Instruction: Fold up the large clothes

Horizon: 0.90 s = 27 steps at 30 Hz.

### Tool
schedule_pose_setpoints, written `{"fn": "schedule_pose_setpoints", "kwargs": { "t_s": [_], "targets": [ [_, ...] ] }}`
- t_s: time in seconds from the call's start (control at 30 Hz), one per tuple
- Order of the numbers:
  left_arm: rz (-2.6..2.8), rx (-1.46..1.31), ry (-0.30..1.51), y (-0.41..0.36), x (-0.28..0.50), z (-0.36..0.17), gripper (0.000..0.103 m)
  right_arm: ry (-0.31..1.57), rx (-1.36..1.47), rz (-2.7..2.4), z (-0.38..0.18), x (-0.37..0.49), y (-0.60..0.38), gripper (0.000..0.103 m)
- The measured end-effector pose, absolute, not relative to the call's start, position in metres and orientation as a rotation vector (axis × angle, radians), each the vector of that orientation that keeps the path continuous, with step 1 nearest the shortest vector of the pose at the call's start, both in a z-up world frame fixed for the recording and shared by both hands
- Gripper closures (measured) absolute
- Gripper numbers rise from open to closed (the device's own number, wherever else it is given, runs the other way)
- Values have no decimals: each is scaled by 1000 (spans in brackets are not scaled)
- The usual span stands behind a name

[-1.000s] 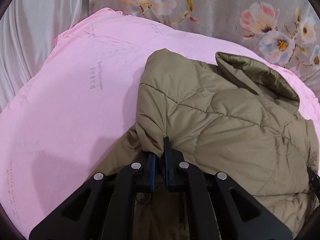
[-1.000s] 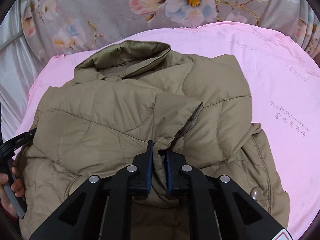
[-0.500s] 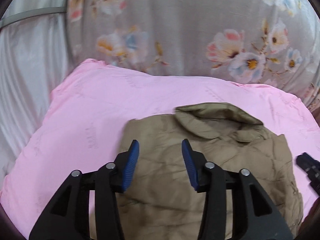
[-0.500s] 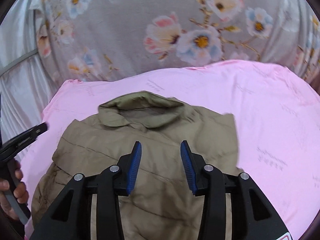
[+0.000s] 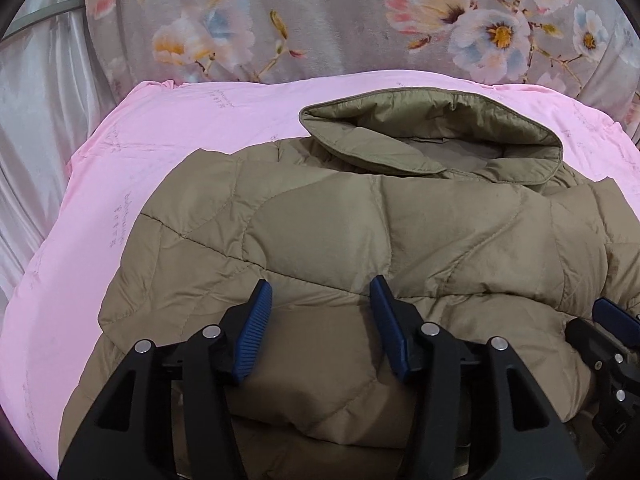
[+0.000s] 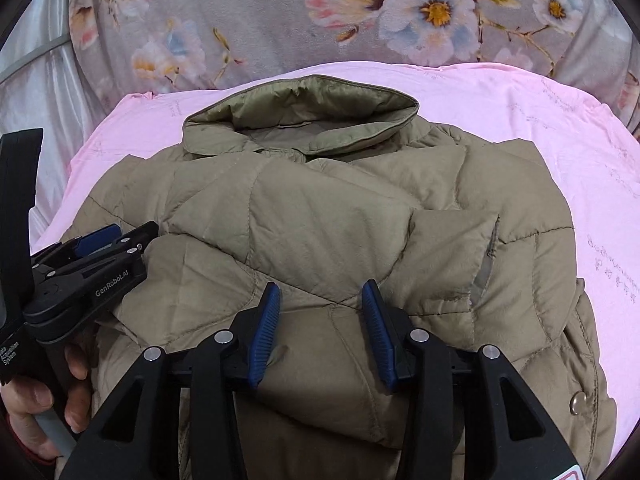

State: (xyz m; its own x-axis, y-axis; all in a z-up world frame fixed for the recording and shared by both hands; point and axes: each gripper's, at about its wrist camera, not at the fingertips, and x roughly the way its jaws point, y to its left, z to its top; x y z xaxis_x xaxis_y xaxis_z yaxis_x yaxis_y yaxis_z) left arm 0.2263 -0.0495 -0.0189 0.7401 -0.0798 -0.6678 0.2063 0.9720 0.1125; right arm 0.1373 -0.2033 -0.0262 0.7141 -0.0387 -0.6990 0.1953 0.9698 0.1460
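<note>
An olive quilted padded jacket [image 5: 360, 232] lies on a pink sheet [image 5: 120, 184], collar at the far side, both sleeves folded over its front. It fills the right wrist view too [image 6: 328, 216]. My left gripper [image 5: 320, 292] is open and empty, hovering over the jacket's near half. My right gripper [image 6: 320, 292] is open and empty, over the folded sleeve cuff [image 6: 456, 248]. The left gripper also shows at the left of the right wrist view [image 6: 96, 240], held by a hand. The right gripper's tip shows at the right edge of the left wrist view [image 5: 612, 320].
A grey floral cloth [image 6: 360, 12] hangs behind the pink sheet [image 6: 580, 152]. Pale satin fabric [image 5: 36, 128] lies to the left. Bare pink sheet lies left and right of the jacket. A snap button [image 6: 576, 402] shows at the jacket's right hem.
Both grippers were shut on the jacket's sleeves a second ago. They let go, opened, and now hover low over the jacket with the sleeves lying folded across it.
</note>
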Motion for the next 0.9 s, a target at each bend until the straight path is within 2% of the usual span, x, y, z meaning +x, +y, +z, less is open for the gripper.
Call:
{"fn": "schedule_pose_setpoints", "kwargs": {
  "t_s": [0.23,0.7,0.9],
  "targets": [
    [-137,188,718,-49,224,-21,46,764,229,-128,-29,135,-206,60],
    [-193,196,722,-21,157,-25,46,769,254,-152,-27,72,-189,60],
    [-249,101,751,-4,150,-6,45,778,308,-104,-16,65,-196,53]
  ]
}}
